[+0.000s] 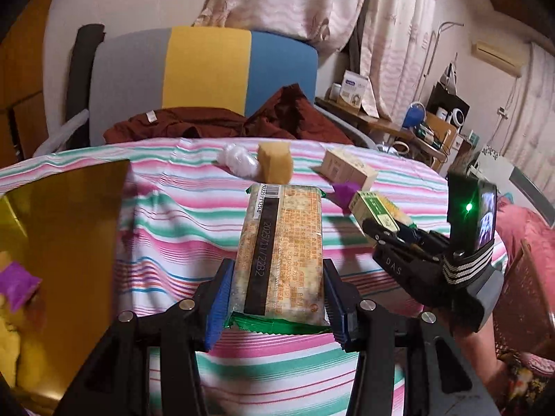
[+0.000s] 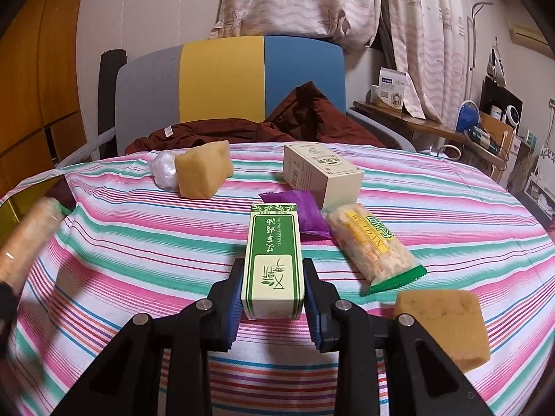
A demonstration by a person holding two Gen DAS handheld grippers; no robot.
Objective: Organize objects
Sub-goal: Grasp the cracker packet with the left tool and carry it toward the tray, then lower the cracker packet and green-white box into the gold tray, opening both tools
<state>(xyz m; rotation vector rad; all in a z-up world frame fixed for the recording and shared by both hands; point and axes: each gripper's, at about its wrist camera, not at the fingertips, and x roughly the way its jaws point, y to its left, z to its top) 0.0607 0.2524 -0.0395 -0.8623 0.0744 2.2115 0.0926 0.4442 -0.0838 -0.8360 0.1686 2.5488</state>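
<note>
My left gripper point(image 1: 274, 298) is shut on a snack bar packet point(image 1: 281, 249) with green ends, held above the striped tablecloth point(image 1: 173, 215). A gold box point(image 1: 66, 242) stands at the left with a purple packet point(image 1: 19, 286) inside. My right gripper point(image 2: 272, 298) is shut on a green and cream essential-oil box point(image 2: 274, 260); the left wrist view shows that gripper point(image 1: 373, 223) at the right with the oil box point(image 1: 376, 208). On the cloth lie a purple sachet point(image 2: 307, 216), a yellow snack bar point(image 2: 373, 248), a cream carton point(image 2: 321, 173) and a tan sponge point(image 2: 203, 170).
A second tan sponge point(image 2: 442, 326) lies at the near right of the tablecloth point(image 2: 138, 242). A white plastic ball point(image 2: 164, 170) rests beside the far sponge. Behind the table stands a grey, yellow and blue chair point(image 2: 222, 90) with dark red clothes point(image 2: 277, 124). A cluttered desk point(image 2: 433, 128) is at the right.
</note>
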